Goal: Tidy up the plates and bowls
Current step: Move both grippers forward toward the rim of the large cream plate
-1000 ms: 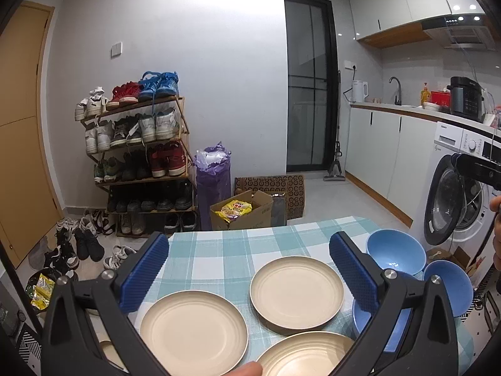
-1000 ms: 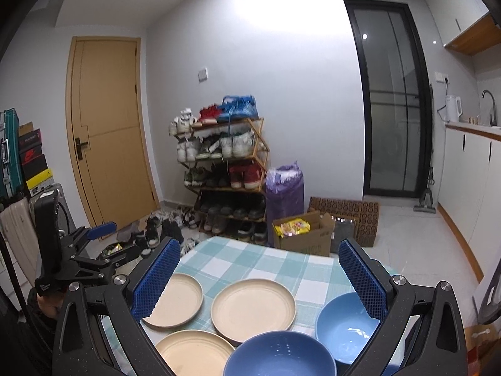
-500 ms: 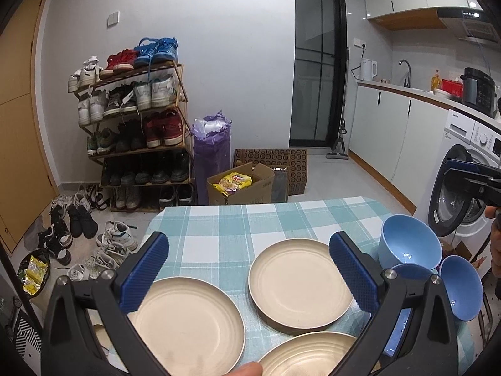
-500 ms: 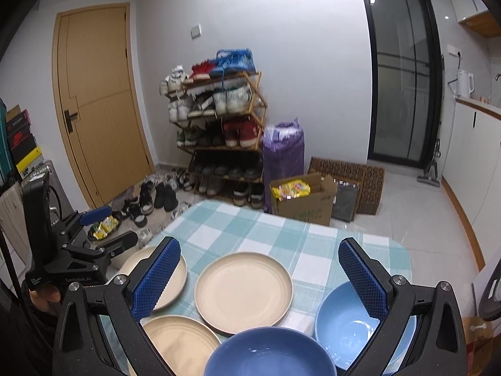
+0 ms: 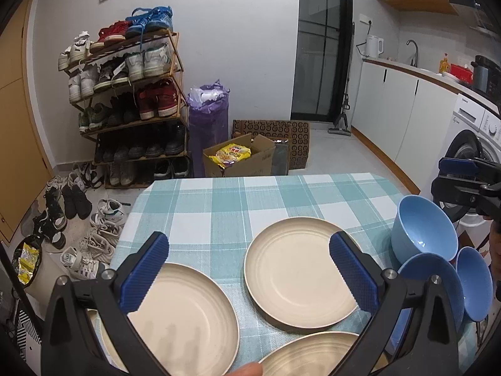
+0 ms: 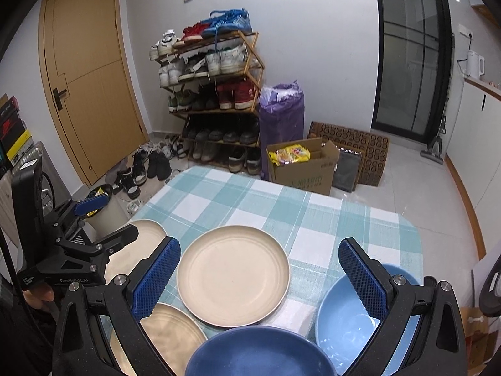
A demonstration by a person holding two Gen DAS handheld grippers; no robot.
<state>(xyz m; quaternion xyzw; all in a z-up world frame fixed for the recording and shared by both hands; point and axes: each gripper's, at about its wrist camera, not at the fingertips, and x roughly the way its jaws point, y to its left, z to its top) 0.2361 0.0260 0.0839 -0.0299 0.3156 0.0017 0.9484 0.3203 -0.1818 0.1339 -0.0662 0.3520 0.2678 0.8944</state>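
The left claw (image 5: 249, 269) was held spread and empty above the checked surface (image 5: 250, 200); the right claw (image 6: 260, 277) was likewise spread, gripping nothing. Three beige plates were seen in the left view: one (image 5: 302, 271) at the centre, one (image 5: 184, 316) at 8 o'clock partly hidden by a blue finger pad (image 5: 144, 271), and one (image 5: 310, 355) at 6 o'clock cut off by the frame. Three blue bowls were crowded at 3 o'clock near the surface's edge: a pale bowl (image 5: 422, 227) and two darker ones (image 5: 432, 282) (image 5: 474, 282), the first partly hidden behind the claw's frame. Whether the bowls touched could not be made out.
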